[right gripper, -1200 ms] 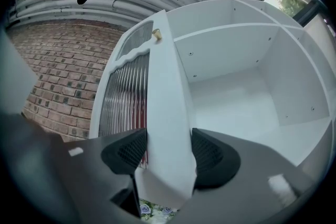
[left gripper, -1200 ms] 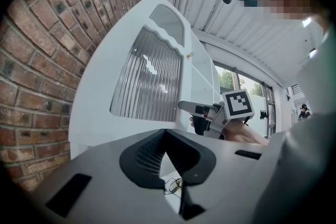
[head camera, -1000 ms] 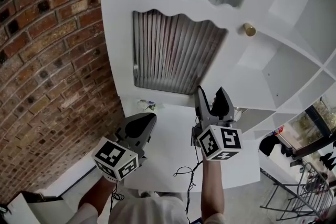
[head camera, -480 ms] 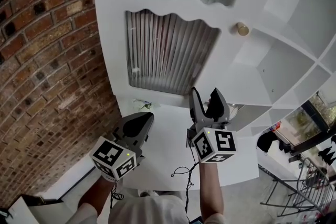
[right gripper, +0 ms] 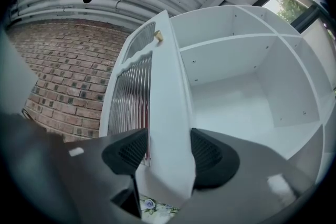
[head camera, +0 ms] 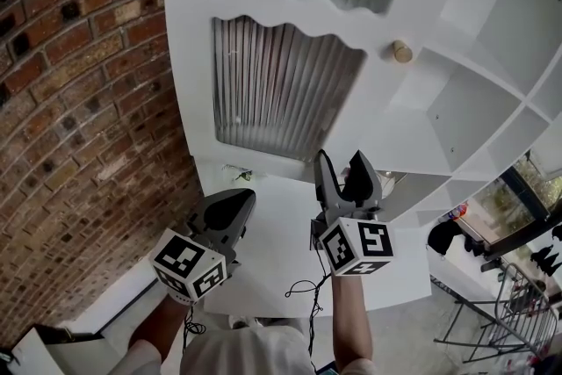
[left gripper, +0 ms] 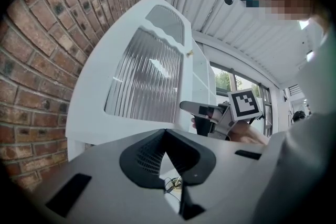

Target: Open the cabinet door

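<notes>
Clamping the cabinet door (head camera: 198, 57) near its lower corner is the right hand-held gripper (head camera: 347, 169). Its two jaws sit one on each face of the white frame, pressed against it, on the door's edge well below the brass knob (head camera: 402, 52). In the right gripper view the door (right gripper: 164, 113) runs edge-on between the jaws of that hand-held gripper (right gripper: 164, 152). The ribbed glass panel (right gripper: 131, 97) lies on one side, and the knob (right gripper: 157, 35) sits high up by the same edge. The door stands swung well away from the cabinet (head camera: 479, 101), whose bare white compartments (right gripper: 236, 92) lie open beside the door's inner face. The left hand-held gripper (head camera: 230, 208) hangs just below the door's bottom rail and apart from it (on the side nearer the brick wall (head camera: 79, 118)). In the left gripper view this hand-held gripper (left gripper: 167, 155) has its jaws brought together at the tips, with nothing held between them.
</notes>
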Demonstrator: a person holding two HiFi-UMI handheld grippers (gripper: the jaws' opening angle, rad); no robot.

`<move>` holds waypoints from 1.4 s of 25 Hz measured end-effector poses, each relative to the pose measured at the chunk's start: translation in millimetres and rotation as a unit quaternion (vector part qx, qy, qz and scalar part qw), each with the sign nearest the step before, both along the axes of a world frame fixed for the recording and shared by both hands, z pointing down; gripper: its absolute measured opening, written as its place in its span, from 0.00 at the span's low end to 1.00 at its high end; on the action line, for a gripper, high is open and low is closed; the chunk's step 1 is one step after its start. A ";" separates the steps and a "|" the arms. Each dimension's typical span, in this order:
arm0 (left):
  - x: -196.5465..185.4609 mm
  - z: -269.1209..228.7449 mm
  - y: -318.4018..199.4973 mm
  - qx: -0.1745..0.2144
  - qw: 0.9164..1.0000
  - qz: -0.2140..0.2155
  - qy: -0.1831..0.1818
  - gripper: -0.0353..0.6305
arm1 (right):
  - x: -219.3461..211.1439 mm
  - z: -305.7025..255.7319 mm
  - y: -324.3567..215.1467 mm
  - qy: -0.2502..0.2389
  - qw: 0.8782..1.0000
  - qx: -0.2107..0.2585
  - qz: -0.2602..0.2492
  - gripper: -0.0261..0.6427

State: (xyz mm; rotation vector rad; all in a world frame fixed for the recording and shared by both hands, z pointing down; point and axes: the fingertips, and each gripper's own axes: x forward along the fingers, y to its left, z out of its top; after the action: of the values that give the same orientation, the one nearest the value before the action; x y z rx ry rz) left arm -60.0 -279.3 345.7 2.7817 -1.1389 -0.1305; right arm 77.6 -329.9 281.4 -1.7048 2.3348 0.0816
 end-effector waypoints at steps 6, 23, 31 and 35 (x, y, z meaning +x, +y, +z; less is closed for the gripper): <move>3.4 1.4 6.6 -0.001 1.000 0.002 -0.002 0.07 | 0.1 -0.7 11.2 -0.001 1.000 0.003 -0.002 0.42; 0.2 3.5 22.4 -0.001 1.000 0.006 -0.003 0.07 | -3.2 -1.1 33.9 -0.006 1.000 0.008 -0.002 0.40; -0.9 3.1 26.1 0.000 1.000 0.012 -0.007 0.07 | -6.4 -0.1 44.3 0.000 1.000 0.014 0.000 0.39; -0.7 2.5 29.1 0.001 1.000 0.013 -0.006 0.07 | -7.2 -0.1 50.5 0.004 1.000 0.016 0.001 0.39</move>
State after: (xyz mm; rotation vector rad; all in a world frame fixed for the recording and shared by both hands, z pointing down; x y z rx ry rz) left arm -60.7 -250.1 348.2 2.8026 -1.1057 -0.1123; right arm 70.4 -279.4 281.3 -1.6949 2.3252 0.1268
